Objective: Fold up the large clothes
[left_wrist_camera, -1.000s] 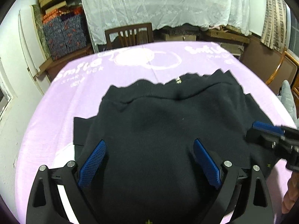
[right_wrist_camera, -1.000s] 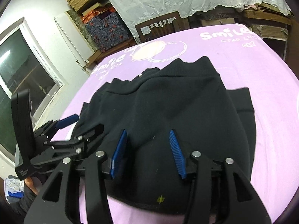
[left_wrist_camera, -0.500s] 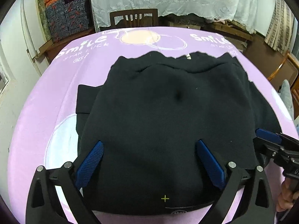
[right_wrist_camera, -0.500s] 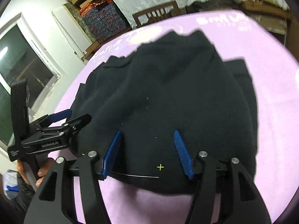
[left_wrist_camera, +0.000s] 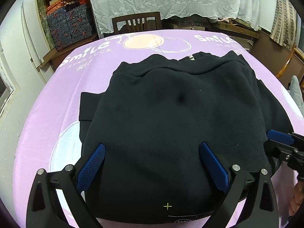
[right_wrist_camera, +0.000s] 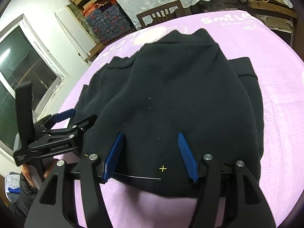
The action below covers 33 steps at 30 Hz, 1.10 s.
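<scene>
1. Left wrist view: the left gripper (left_wrist_camera: 152, 163) has its jaws spread wide and holds nothing; the black sweater (left_wrist_camera: 171, 117) lies under and between the blue pads (left_wrist_camera: 93, 166), and whether they touch the cloth I cannot tell.
2. Right wrist view: the right gripper (right_wrist_camera: 151, 152) is likewise open, somewhat narrower, and empty, poised over the sweater's near fold.
3. Compared with a second ago, both grippers have drawn back toward the near edge, so more of the sweater shows and its near fold now sits below the pads. I judge the fold-over to be laid down and released (the hem rests near the collar at the far side).
4. The sweater lies on the purple tablecloth (left_wrist_camera: 57, 98), with a sleeve end poking out at the left (left_wrist_camera: 87, 106).
5. Hidden: the layers beneath the top panel, so their neatness is unknown. The nearest edge is partly covered by the gripper frames. The fisheye bulges the cloth, making true flatness hard to judge.
</scene>
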Motion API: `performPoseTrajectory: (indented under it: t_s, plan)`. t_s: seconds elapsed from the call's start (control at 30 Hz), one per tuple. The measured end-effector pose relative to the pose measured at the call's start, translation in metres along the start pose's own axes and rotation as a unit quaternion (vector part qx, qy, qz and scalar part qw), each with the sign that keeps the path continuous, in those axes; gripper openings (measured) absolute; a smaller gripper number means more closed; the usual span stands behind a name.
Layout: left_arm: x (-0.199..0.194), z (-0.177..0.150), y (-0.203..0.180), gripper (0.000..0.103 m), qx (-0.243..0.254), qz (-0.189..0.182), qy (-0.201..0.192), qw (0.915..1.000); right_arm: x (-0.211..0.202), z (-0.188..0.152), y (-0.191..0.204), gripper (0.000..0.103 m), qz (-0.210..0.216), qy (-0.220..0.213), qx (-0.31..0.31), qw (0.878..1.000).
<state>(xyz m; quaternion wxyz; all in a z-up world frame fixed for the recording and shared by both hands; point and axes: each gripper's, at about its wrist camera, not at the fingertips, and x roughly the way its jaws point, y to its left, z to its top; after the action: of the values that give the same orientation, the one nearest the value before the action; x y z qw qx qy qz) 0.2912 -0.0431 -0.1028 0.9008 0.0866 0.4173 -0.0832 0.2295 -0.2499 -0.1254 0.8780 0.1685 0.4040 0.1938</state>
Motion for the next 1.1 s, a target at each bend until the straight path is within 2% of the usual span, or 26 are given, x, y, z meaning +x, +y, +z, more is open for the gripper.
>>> performPoseTrajectory:
  t_s: [0.07,0.13,0.27,0.37,0.57,0.67,0.73,0.87,1.0,1.07,1.1]
  plan:
    - [-0.002,0.009,0.003,0.1,-0.01,-0.009,0.009,0.9999,-0.009,0.007,-0.002,0.059,0.023,-0.02,0.019,0.999]
    - [-0.008,0.026,0.005,0.1,-0.02,-0.014,0.009,0.9997,-0.013,0.017,-0.001,0.059,0.04,-0.022,0.031,0.998]
    - [-0.022,0.06,0.003,0.1,-0.028,-0.005,-0.024,0.9993,-0.019,0.059,0.001,0.059,0.022,-0.058,0.033,0.998]
    - [-0.013,0.075,0.001,0.1,-0.039,0.012,-0.032,0.9986,-0.007,0.08,-0.005,0.059,0.009,-0.06,0.05,0.997]
    - [0.04,0.071,0.0,0.1,-0.041,0.022,0.012,0.9989,0.031,0.088,-0.03,0.058,-0.033,-0.039,0.075,0.996]
    - [0.055,0.065,0.008,0.1,-0.057,-0.005,0.015,0.9983,0.043,0.086,-0.05,0.058,-0.019,-0.031,0.088,0.995]
    - [0.056,0.064,0.009,0.1,-0.053,-0.009,0.012,0.9985,0.045,0.087,-0.055,0.056,-0.015,-0.03,0.086,0.996]
    - [0.06,0.063,0.01,0.1,-0.05,-0.008,0.006,0.9987,0.041,0.083,-0.062,0.044,-0.017,-0.036,0.084,0.996]
    - [0.061,0.064,0.01,0.1,-0.053,-0.012,0.007,0.9985,0.038,0.084,-0.076,0.031,0.004,-0.037,0.118,0.992]
    - [0.06,0.065,0.009,0.1,-0.052,-0.012,0.007,0.9986,0.034,0.083,-0.086,0.019,0.016,-0.035,0.149,0.988]
    - [0.06,0.065,0.01,0.1,-0.052,-0.012,0.008,0.9985,0.031,0.082,-0.09,0.017,0.016,-0.036,0.161,0.986]
